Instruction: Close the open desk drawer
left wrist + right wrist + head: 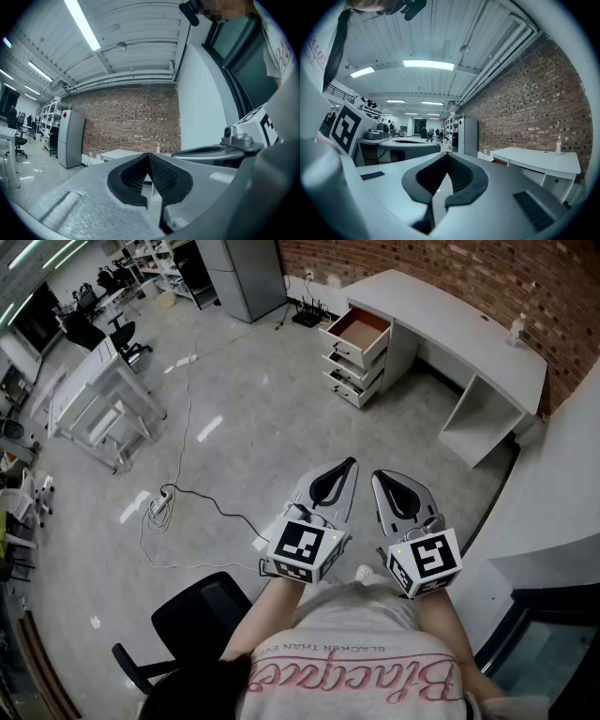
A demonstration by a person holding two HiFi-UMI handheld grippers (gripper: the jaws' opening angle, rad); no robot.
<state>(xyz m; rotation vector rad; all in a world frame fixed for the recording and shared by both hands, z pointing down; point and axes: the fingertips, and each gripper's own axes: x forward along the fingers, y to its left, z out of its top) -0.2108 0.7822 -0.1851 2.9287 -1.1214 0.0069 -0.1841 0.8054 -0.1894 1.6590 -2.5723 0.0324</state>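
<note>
A white desk (450, 329) stands against the brick wall, far across the floor from me. Its drawer unit has the top drawer (361, 332) pulled out, showing a reddish-brown inside; the two drawers below it stick out slightly. I hold both grippers close to my body, side by side and pointing level toward the desk. My left gripper (349, 465) is shut with nothing in it, its pads meeting in the left gripper view (149, 155). My right gripper (380, 476) is also shut and empty (447, 154). The right gripper view shows the desk (536, 160) at the right.
A black office chair (197, 615) stands just behind me on the left. A power strip (161, 502) with a long cable lies on the floor. White tables (94, 399) stand at left, a grey cabinet (248, 273) at the back, a white wall (562, 484) at right.
</note>
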